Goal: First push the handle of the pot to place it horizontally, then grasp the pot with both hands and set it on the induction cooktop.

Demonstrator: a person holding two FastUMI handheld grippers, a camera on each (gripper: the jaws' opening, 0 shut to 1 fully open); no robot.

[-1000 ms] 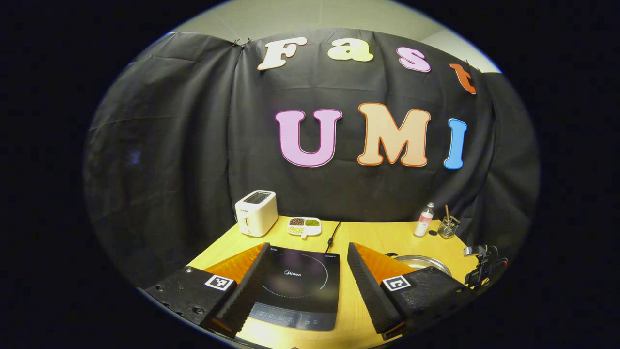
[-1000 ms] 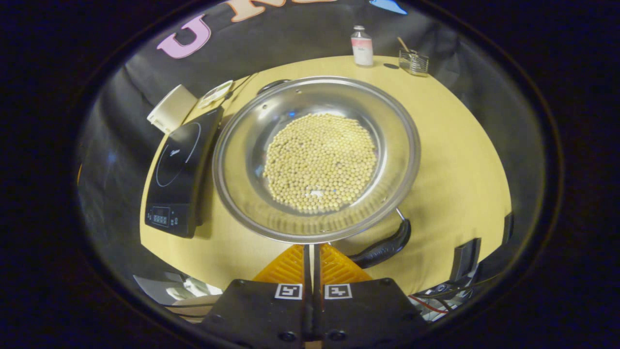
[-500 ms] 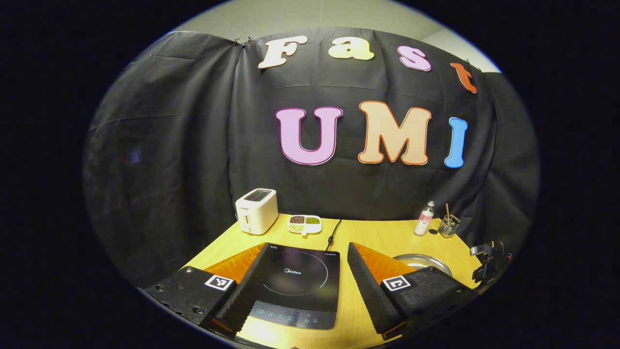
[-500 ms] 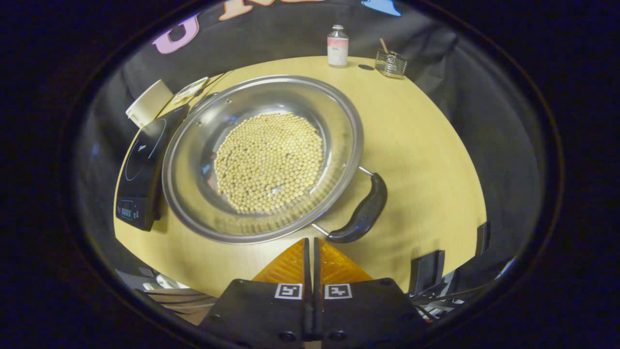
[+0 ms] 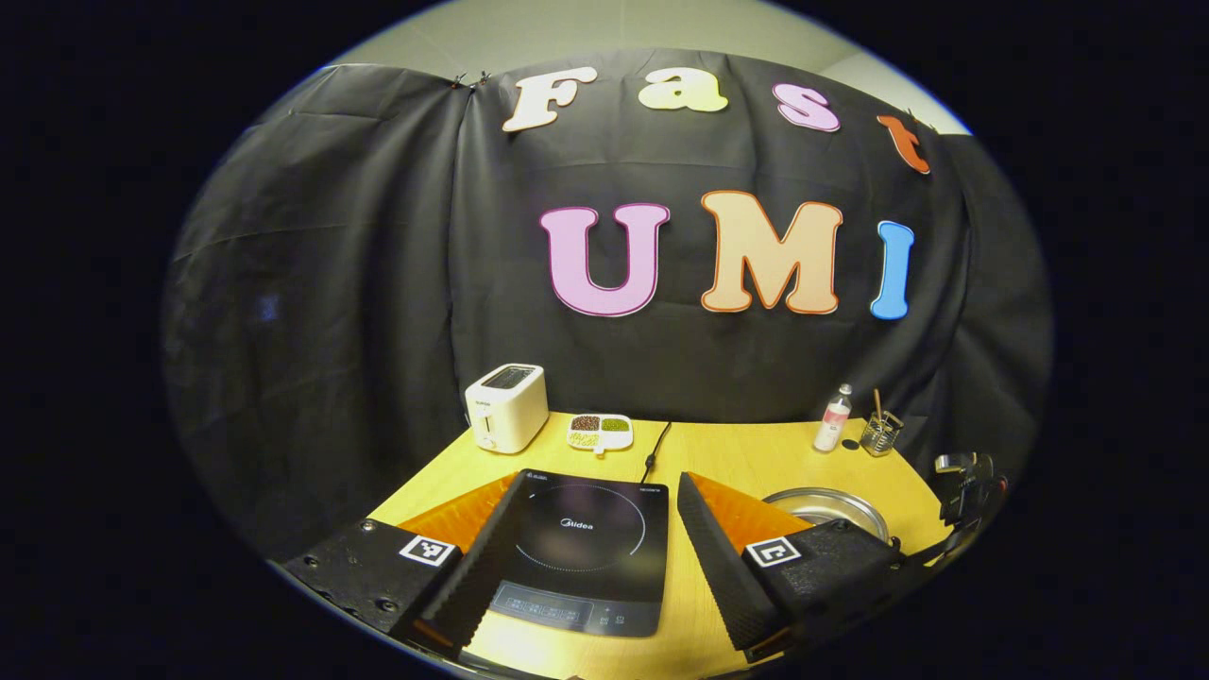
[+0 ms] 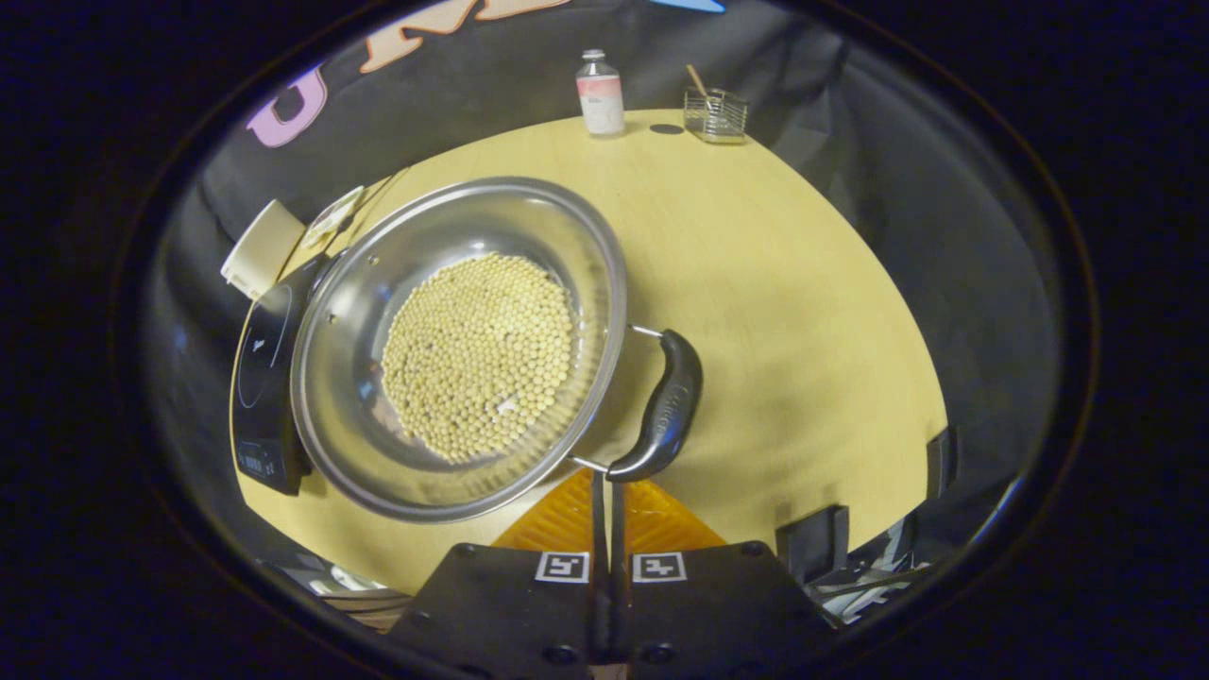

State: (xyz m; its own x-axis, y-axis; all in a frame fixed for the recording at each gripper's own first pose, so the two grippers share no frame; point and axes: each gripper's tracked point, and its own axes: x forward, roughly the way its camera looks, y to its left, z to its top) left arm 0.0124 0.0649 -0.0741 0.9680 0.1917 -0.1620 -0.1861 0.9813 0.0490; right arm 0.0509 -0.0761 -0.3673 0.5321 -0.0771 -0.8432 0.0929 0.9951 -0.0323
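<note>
Right gripper: 2 fingers pressed together with nothing between them, tips at the near end of the pot handle.
Pot: steel, holding pale beans, on the table just beside the induction cooktop, its rim overlapping the cooktop's edge from this angle.
Left gripper: fingers spread wide apart, empty, hovering over the cooktop.
Farther off: toaster, divided dish, bottle, wire holder by the wall.
Progress: handle push looks underway or nearly finished; the 2-handed grasp and lift onto the cooktop remain.
</note>
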